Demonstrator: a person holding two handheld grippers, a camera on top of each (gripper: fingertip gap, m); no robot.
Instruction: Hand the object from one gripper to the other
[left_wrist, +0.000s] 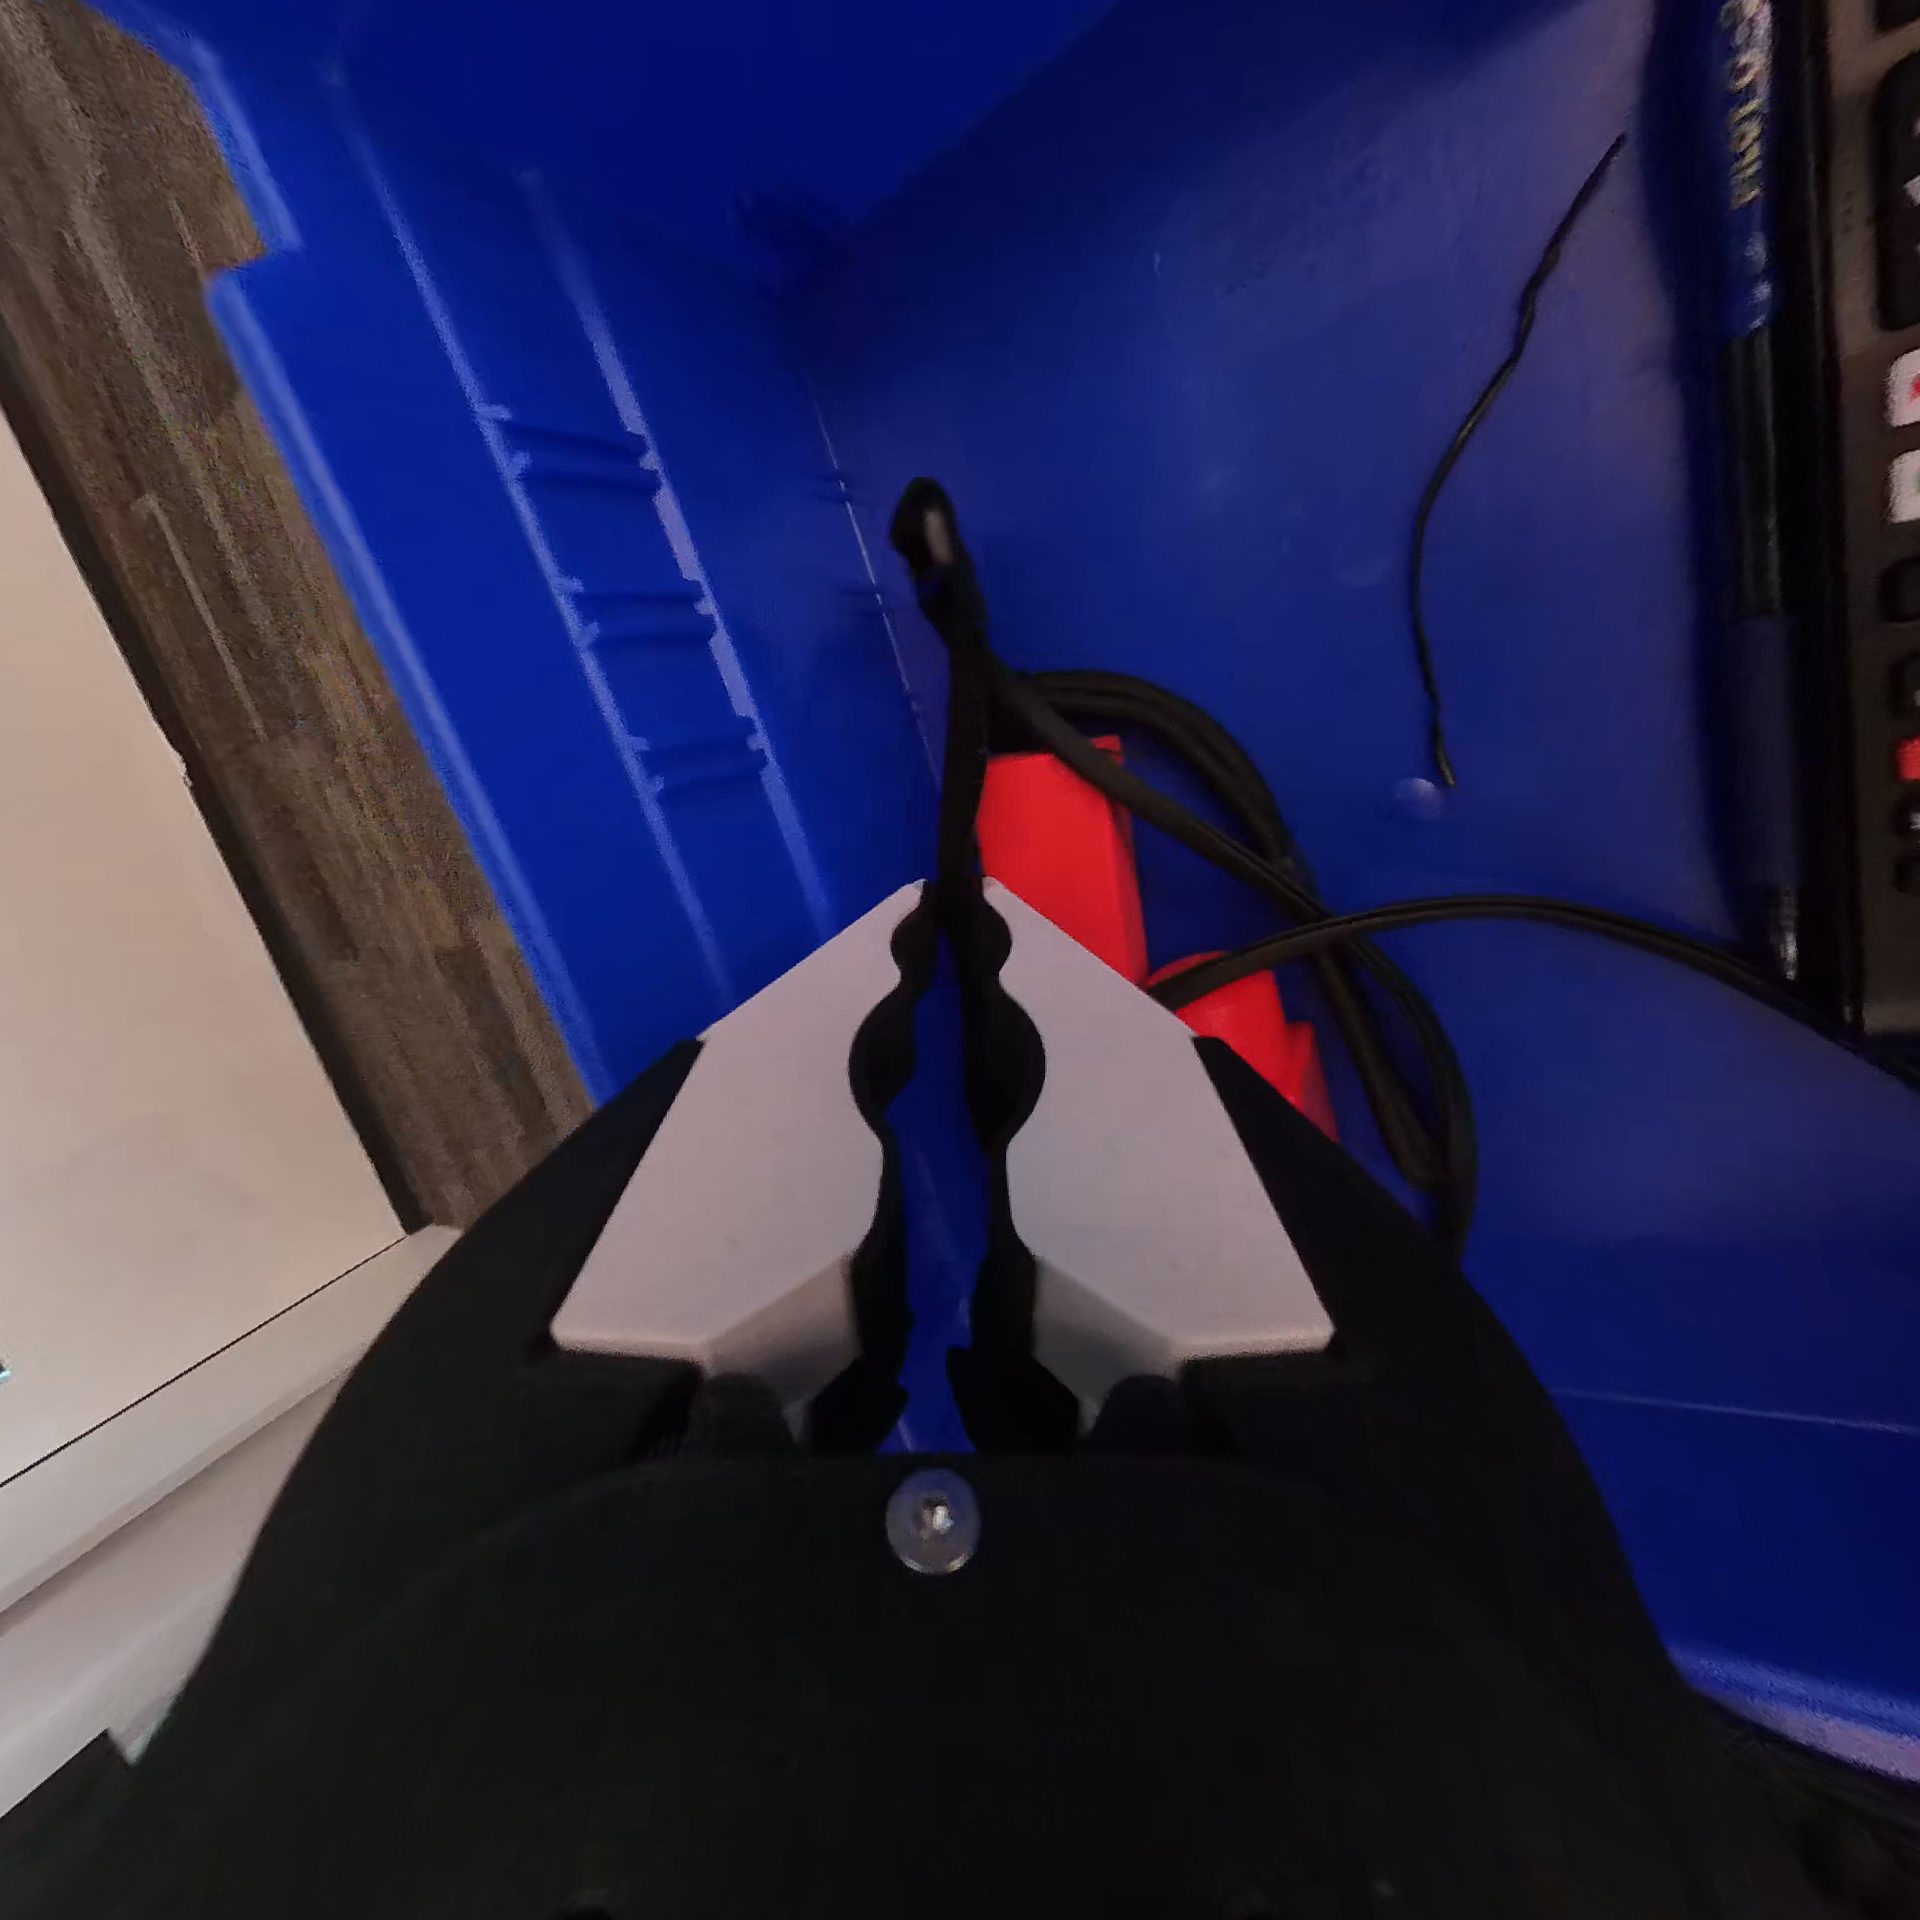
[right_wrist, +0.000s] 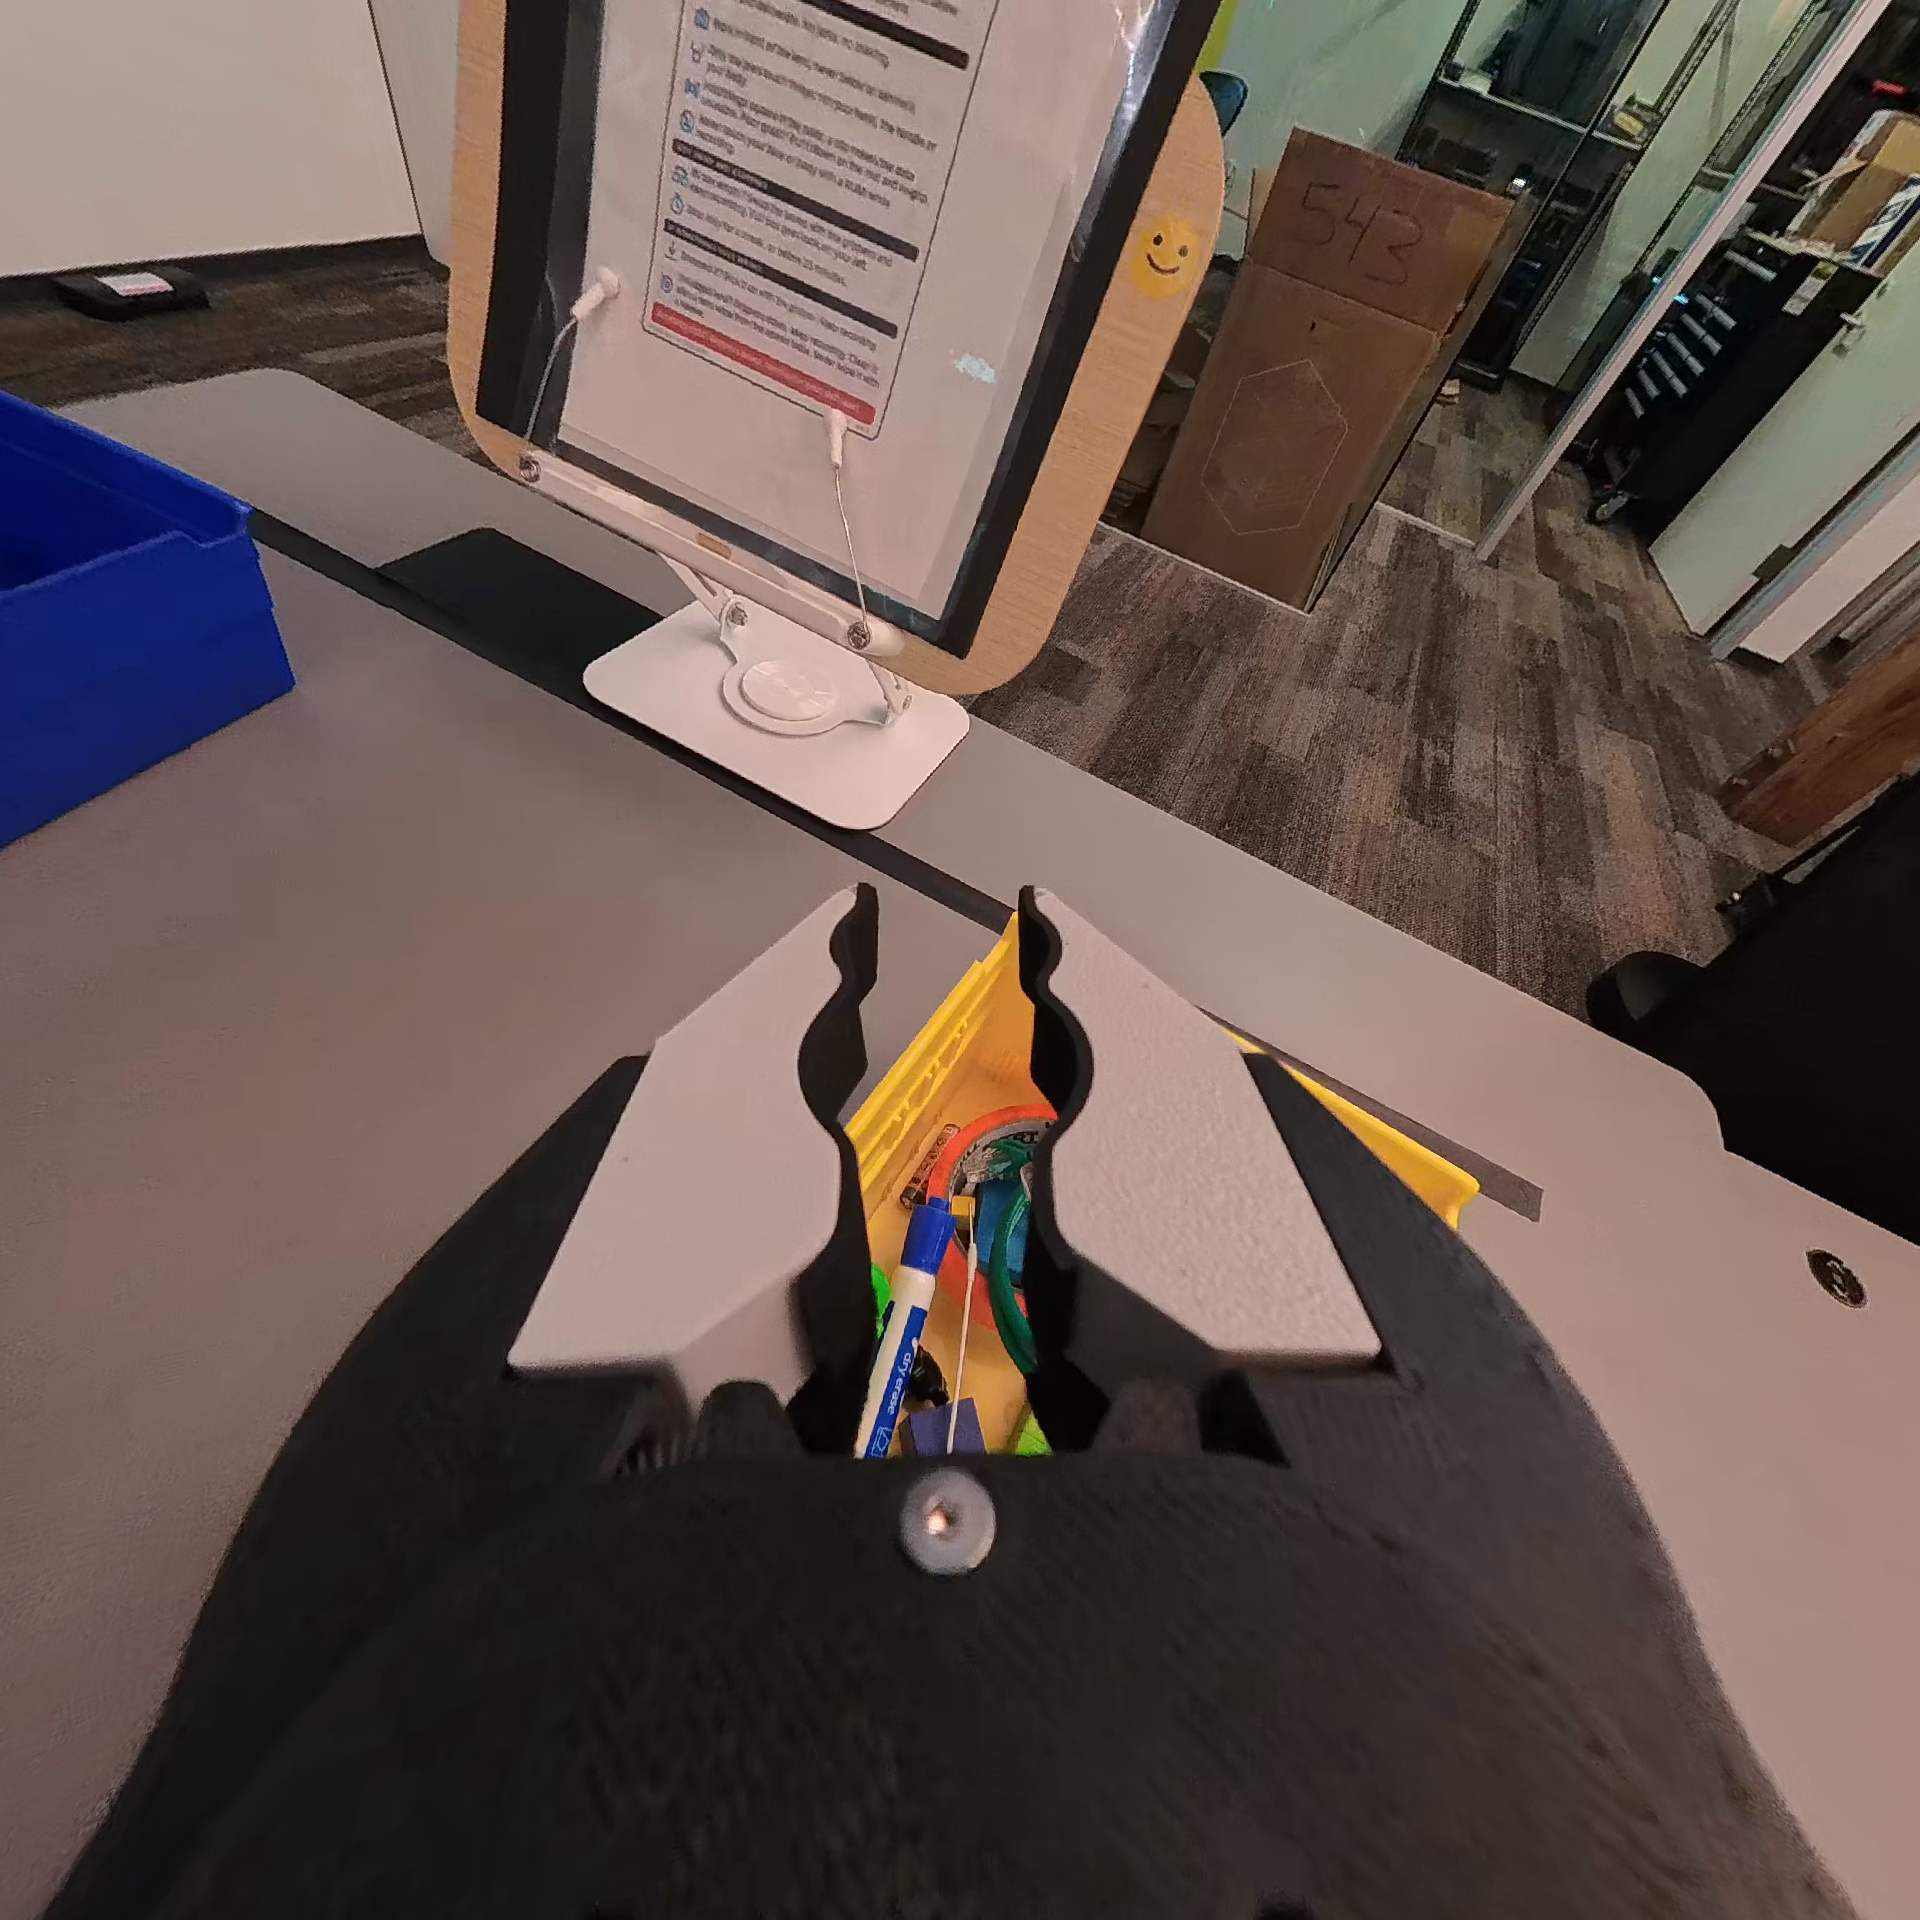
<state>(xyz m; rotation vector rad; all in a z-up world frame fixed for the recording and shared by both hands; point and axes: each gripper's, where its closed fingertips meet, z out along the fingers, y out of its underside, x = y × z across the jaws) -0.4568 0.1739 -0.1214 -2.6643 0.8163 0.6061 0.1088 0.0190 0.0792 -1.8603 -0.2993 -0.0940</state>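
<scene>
My left gripper (left_wrist: 954, 896) is inside a blue bin (left_wrist: 1195, 364), its tips shut on a black cable (left_wrist: 961, 727). The cable's plug end (left_wrist: 925, 525) sticks out past the tips, and the rest loops back to the right over the bin floor. My right gripper (right_wrist: 948, 899) is open and empty, hovering over a yellow bin (right_wrist: 961, 1029) on the grey table (right_wrist: 364, 935). The blue bin also shows at the far left of the right wrist view (right_wrist: 125, 623). Neither gripper shows in the other's view.
In the blue bin lie red plastic blocks (left_wrist: 1049, 831), a thin black wire (left_wrist: 1475, 436), a blue marker (left_wrist: 1756, 520) and a dark keypad device (left_wrist: 1886, 520). The yellow bin holds a marker (right_wrist: 904, 1330), tape rolls and small items. A sheet on a white stand (right_wrist: 769, 312) stands behind it. There is about 60 cm between the tips of the two grippers.
</scene>
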